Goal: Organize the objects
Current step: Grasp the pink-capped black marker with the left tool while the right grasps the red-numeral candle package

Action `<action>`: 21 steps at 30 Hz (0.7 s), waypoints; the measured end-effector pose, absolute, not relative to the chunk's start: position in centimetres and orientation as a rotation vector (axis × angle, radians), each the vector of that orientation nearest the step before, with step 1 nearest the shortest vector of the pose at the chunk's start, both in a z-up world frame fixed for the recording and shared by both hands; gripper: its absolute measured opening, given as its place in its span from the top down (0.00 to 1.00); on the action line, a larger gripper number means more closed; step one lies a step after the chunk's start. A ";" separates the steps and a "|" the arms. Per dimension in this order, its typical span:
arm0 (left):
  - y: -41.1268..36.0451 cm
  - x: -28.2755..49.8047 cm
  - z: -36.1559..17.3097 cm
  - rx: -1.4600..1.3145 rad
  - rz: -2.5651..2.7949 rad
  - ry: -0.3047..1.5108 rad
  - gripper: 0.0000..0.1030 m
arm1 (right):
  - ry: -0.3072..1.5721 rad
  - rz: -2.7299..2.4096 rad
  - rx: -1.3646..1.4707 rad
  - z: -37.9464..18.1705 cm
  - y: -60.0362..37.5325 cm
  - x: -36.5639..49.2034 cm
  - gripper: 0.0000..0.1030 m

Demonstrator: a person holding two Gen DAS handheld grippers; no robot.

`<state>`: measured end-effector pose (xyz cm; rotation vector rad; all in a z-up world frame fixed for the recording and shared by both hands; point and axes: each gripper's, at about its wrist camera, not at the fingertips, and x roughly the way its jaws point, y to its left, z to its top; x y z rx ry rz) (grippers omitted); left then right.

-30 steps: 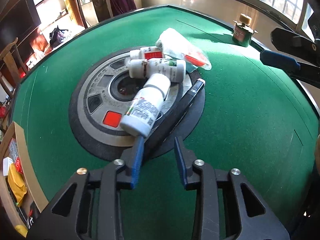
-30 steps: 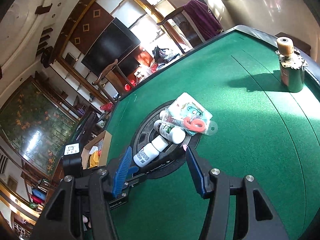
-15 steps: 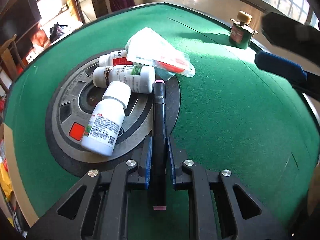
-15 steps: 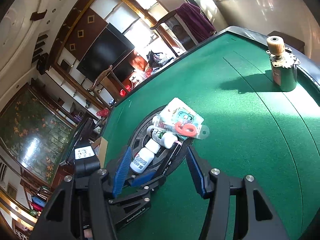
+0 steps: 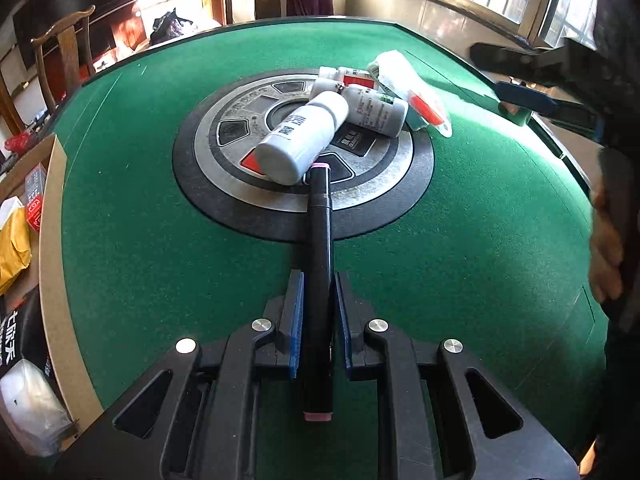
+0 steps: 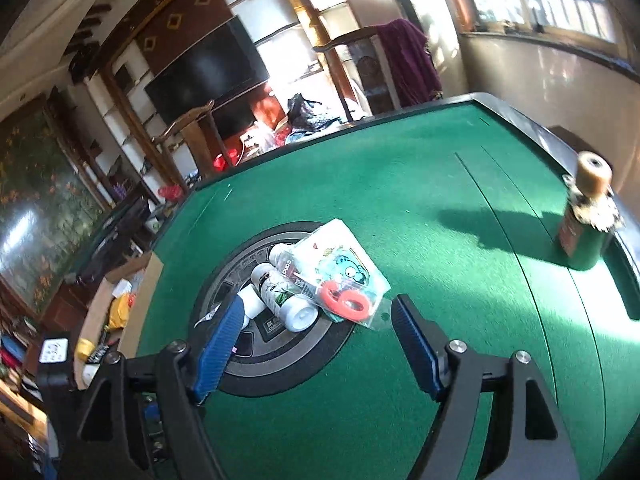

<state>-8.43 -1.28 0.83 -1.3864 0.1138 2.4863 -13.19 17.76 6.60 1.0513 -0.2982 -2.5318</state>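
A television [image 6: 208, 76] hangs at eleven o'clock beyond the table [image 6: 420, 208]; a wooden chair [image 5: 64, 60] stands at ten o'clock, a cardboard box [image 5: 44, 216] at nine.

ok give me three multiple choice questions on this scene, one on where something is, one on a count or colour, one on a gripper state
1. Where does the clear packet with the red ring lie?
A. at the right edge of the round centre panel, against the bottles
B. inside the cardboard box
C. beside the dark green bottle

2. How many white bottles lie on the round centre panel?
A. one
B. three
C. five

3. What is the left gripper doing?
A. open over bare felt
B. shut on a white bottle
C. shut on the black marker

Answers:
1. A: the packet rests on the panel's right rim, touching the white bottles, far from the dark green bottle.
2. B: three white bottles are piled there, seen in both views.
3. C: its fingers press both sides of the black marker.
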 end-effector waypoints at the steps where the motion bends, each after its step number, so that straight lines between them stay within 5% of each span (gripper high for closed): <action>1: -1.5 -8.2 0.8 -1.380 2.482 0.111 0.86 | -0.221 -2.502 1.091 6.1 16.9 -13.9 0.28; 8: -1.9 -8.0 1.0 -1.377 2.465 0.096 0.86 | 0.206 -2.548 1.104 4.4 15.3 -15.7 0.36; 15: -1.5 -8.1 1.0 -1.354 2.484 0.133 0.86 | 0.444 -2.550 1.086 2.6 13.0 -16.7 0.66; 16: -1.4 -8.2 0.9 -1.349 2.488 0.139 0.86 | 0.428 -2.563 1.106 2.3 13.1 -16.8 0.74; 21: -1.6 -8.2 1.0 -1.347 2.495 0.103 0.86 | 0.214 -2.598 1.164 2.5 14.5 -15.2 0.74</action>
